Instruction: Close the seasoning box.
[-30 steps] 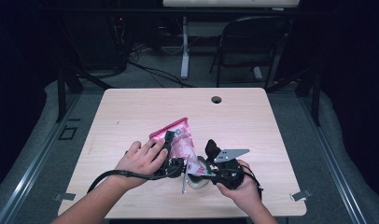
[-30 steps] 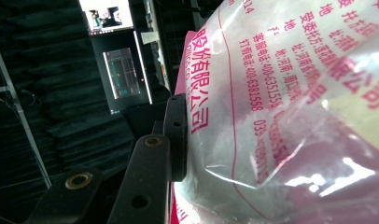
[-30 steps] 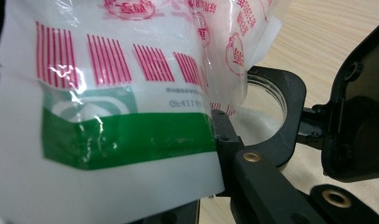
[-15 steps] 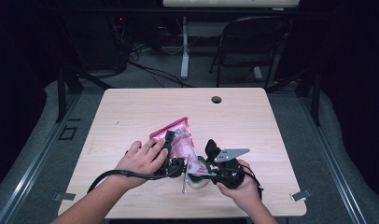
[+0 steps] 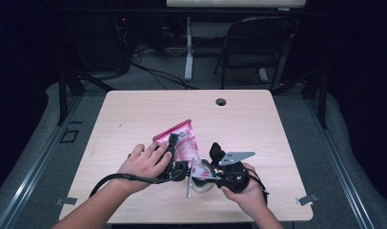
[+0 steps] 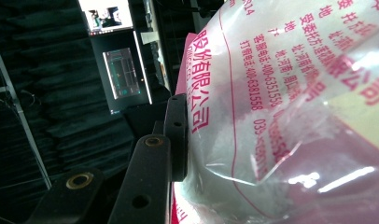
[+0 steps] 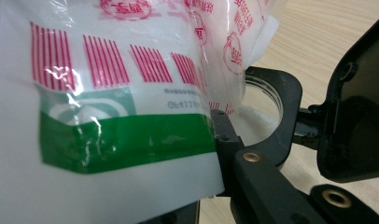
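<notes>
Left claw [image 5: 175,155] clamped; right claw [image 5: 208,172] clamped.

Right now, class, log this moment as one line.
left claw: shut on bag | right claw: shut on bag | table: bag tilted

One pink printed bag [image 5: 181,141], two tools, perhaps one clear jar [image 7: 262,109], one table [image 5: 134,109]

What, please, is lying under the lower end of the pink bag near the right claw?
Under the bag sits a clear jar holding something white, beside a metal rod. The bag and the right claw cover most of the jar.
</notes>
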Available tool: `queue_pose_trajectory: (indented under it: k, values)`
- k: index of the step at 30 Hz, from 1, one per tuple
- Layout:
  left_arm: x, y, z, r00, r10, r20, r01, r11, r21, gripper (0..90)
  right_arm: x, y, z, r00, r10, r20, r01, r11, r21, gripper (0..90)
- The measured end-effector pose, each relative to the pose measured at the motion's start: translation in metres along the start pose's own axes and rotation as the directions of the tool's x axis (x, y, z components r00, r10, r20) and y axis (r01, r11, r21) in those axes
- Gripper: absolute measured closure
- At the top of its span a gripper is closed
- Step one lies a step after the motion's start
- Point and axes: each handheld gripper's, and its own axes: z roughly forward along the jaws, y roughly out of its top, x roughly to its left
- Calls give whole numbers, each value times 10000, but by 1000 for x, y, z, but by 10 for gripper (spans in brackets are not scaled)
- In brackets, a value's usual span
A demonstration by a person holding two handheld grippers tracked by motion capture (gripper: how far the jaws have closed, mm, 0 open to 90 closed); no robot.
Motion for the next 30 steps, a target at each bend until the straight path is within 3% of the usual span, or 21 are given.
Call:
queue_pose_trajectory:
  k: [30]
  values:
    - [1,1,-1,9998,-79,-165,78,9999,-83,750,-1,0,-1,10000,39,74,-38,10000,-73,900]
